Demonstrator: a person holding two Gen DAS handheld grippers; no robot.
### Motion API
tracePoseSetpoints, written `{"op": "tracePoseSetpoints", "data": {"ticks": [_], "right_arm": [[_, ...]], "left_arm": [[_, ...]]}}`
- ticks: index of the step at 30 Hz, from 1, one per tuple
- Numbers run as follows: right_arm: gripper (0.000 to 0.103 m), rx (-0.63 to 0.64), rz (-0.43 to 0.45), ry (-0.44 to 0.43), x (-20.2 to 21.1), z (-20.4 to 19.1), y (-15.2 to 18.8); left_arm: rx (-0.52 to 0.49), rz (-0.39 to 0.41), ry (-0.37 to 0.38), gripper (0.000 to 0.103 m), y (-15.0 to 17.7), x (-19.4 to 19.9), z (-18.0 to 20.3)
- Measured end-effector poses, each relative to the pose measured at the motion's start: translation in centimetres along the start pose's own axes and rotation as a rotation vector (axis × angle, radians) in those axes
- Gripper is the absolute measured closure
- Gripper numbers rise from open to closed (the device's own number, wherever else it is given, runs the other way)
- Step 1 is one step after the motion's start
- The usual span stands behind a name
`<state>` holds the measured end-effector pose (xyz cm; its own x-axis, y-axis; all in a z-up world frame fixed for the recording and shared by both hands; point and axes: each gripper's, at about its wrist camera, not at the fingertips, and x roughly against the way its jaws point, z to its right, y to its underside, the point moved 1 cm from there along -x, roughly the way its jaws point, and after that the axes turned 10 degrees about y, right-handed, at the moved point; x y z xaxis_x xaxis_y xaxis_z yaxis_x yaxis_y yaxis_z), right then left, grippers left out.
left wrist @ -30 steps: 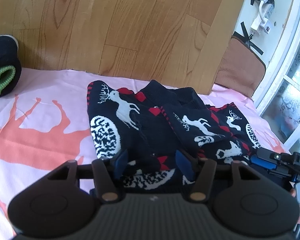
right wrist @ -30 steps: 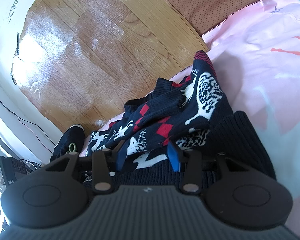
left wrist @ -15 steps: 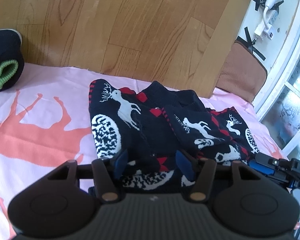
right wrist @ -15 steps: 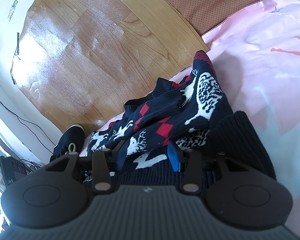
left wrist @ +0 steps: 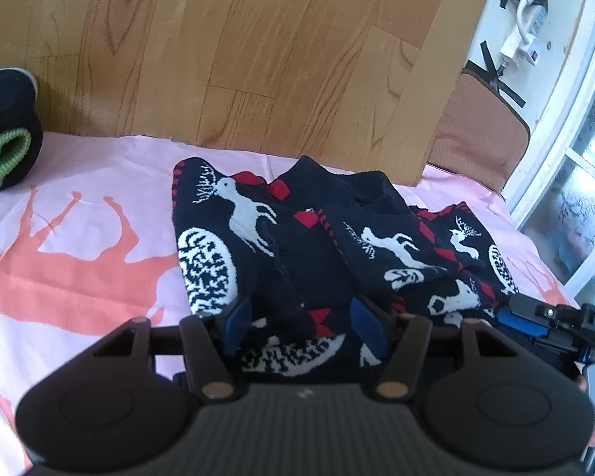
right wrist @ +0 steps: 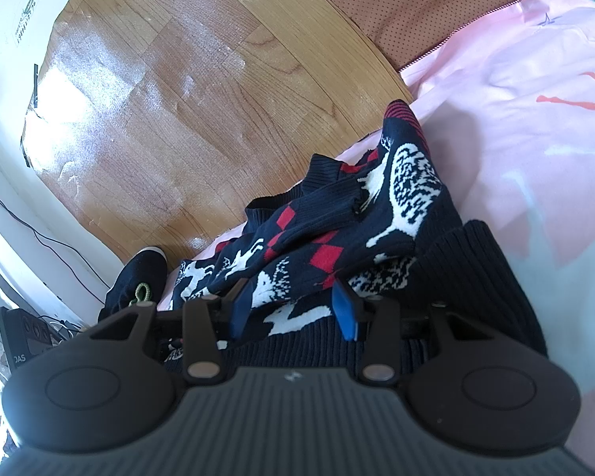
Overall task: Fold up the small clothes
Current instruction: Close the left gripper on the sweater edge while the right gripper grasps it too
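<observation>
A wood floor (left wrist: 226, 51) fills the far half of both views, and a pink sheet (left wrist: 79, 182) with orange deer shapes covers the near surface up to the floor's edge. On the sheet lies the sweater (left wrist: 309, 246), navy knit with white reindeer, white speckled ovals and red diamonds, bunched into overlapping folds with its ribbed hem (right wrist: 468, 277) toward the cameras; in the right wrist view it runs from the sheet's edge by the floor down to the gripper. A brown cushion (left wrist: 480, 139) sits at the far right corner of the sheet, against a white window frame (left wrist: 567, 166). A dark shoe with green lining (left wrist: 4, 131) rests at the left edge of the sheet. The left gripper (left wrist: 303, 327) hangs low over the sweater's near edge, its blue pads apart and opening, with fabric lying between them and no pad seen pressing on it. The right gripper (right wrist: 293, 309) also has its blue pads apart over the ribbed hem, with a fold of patterned knit between them; whether they pinch it cannot be told.
</observation>
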<state>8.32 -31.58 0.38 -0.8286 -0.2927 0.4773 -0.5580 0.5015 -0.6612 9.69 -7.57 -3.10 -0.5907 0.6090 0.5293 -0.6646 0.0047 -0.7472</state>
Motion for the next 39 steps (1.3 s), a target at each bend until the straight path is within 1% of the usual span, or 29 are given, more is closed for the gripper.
{"op": "tracePoseSetpoints", "data": {"ticks": [6, 12, 14, 16, 17, 19, 21, 22, 24, 26, 31, 39], "right_arm": [[0.056, 0.000, 0.000, 0.000, 0.0, 0.0, 0.0], [0.056, 0.001, -0.001, 0.000, 0.0, 0.0, 0.0], [0.056, 0.000, -0.001, 0.000, 0.0, 0.0, 0.0], [0.056, 0.001, -0.001, 0.001, 0.0, 0.0, 0.0], [0.055, 0.001, -0.001, 0.000, 0.0, 0.0, 0.0], [0.055, 0.001, -0.001, 0.000, 0.0, 0.0, 0.0], [0.055, 0.001, -0.001, 0.001, 0.0, 0.0, 0.0], [0.055, 0.001, -0.001, 0.001, 0.0, 0.0, 0.0], [0.055, 0.001, -0.001, 0.001, -0.1, -0.1, 0.0], [0.055, 0.001, -0.001, 0.001, -0.1, -0.1, 0.0], [0.055, 0.000, -0.001, 0.000, 0.0, 0.1, 0.0], [0.056, 0.016, -0.004, 0.018, -0.1, 0.0, 0.1]], "left_arm": [[-0.037, -0.017, 0.013, 0.032, 0.0, -0.2, 0.5], [-0.064, -0.032, 0.002, 0.031, 0.0, -0.3, 0.9], [-0.070, -0.035, 0.002, 0.029, 0.0, -0.4, 1.0], [-0.078, -0.034, 0.012, 0.017, 0.0, -0.3, 1.1], [-0.085, -0.031, 0.011, 0.013, 0.0, -0.3, 1.2], [-0.094, -0.025, -0.007, 0.000, 0.1, -0.2, 1.4], [-0.068, -0.025, -0.065, 0.000, 0.0, -0.2, 1.1], [-0.032, -0.035, -0.070, 0.000, -0.1, -0.3, 0.5], [0.047, -0.039, -0.047, 0.000, -0.3, -0.3, -1.0], [0.086, -0.010, -0.019, 0.000, -0.3, 0.1, -1.8], [0.070, -0.017, -0.043, 0.000, -0.3, -0.1, -1.5], [0.073, 0.006, -0.075, 0.000, -0.4, 0.2, -1.5]]}}
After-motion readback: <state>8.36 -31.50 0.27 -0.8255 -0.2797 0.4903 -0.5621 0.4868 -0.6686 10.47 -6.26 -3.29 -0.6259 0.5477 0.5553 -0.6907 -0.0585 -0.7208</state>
